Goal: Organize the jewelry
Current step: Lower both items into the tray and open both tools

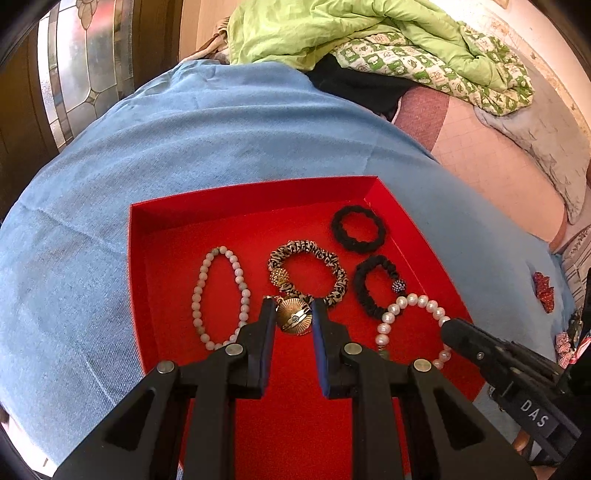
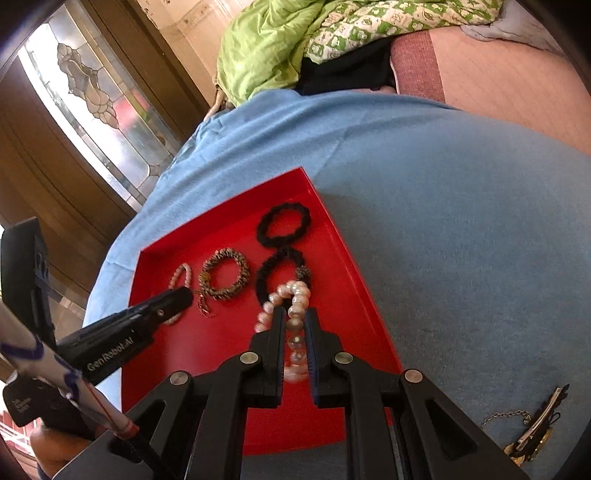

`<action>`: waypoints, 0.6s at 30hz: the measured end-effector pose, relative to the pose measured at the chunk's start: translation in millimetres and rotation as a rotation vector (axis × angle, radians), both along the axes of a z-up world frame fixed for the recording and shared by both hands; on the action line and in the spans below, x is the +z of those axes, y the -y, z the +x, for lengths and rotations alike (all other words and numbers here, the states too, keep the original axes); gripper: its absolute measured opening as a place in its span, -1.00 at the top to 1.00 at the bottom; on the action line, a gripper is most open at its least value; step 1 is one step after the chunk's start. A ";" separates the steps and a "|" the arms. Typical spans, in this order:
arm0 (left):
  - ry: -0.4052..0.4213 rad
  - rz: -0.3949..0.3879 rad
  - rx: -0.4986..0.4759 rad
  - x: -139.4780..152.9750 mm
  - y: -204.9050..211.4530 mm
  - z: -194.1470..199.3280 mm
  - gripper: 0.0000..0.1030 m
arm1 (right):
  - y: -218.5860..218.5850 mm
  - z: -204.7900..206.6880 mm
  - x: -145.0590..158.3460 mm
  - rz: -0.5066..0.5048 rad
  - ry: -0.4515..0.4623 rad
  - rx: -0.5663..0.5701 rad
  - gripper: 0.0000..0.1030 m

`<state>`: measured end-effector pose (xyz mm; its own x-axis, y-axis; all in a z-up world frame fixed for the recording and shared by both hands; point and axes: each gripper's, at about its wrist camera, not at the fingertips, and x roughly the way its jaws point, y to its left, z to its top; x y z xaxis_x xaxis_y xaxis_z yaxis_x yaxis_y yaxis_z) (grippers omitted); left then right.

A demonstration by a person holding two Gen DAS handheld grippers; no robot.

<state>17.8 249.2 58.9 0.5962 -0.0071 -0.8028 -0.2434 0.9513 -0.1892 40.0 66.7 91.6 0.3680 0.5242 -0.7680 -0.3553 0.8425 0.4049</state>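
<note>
A red tray [image 1: 207, 206] [image 2: 332, 236] lies on a blue cloth. In it lie a pale bead bracelet [image 1: 236, 269], a zebra scrunchie [image 1: 332, 262] [image 2: 242, 266], two black scrunchies [image 1: 356, 229] [image 1: 369, 291] and a gold round pendant [image 1: 293, 316] on a chain [image 2: 203, 306]. My left gripper [image 1: 294, 312] is over the pendant, jaws on either side of it with small gaps. My right gripper [image 2: 294, 318] is closed on a white pearl bracelet [image 2: 295, 295] [image 1: 417, 304] and holds it over the tray's right part.
Hair clips and a chain [image 2: 532, 432] lie on the blue cloth [image 2: 461, 221] right of the tray. Red bows [image 1: 543, 291] lie at the cloth's right edge. A green quilt [image 1: 332, 33] lies on the bed behind. A glass door [image 2: 92, 103] stands at left.
</note>
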 end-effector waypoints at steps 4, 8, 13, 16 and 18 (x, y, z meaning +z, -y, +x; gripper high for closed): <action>0.000 0.003 -0.004 0.1 1.0 0.3 0.64 | -1.9 -0.6 -4.2 -0.005 -0.003 0.006 0.78; -0.001 0.012 -0.004 0.0 1.6 0.5 0.64 | -4.5 -1.1 -9.1 -0.015 -0.013 0.012 0.77; 0.003 0.017 -0.006 0.7 3.2 -0.4 0.64 | -6.0 -2.8 -14.2 -0.021 -0.029 0.020 0.77; 0.007 0.024 -0.005 1.5 4.2 -0.7 0.64 | -7.2 -5.8 -13.5 -0.033 -0.026 0.032 0.77; 0.009 0.024 -0.004 2.1 4.5 -1.0 0.64 | -7.0 -7.3 -11.6 -0.037 -0.019 0.035 0.71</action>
<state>16.8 244.7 61.0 0.6038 0.0099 -0.7971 -0.2376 0.9567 -0.1681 32.7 73.7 80.0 0.3347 0.5075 -0.7940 -0.3772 0.8443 0.3807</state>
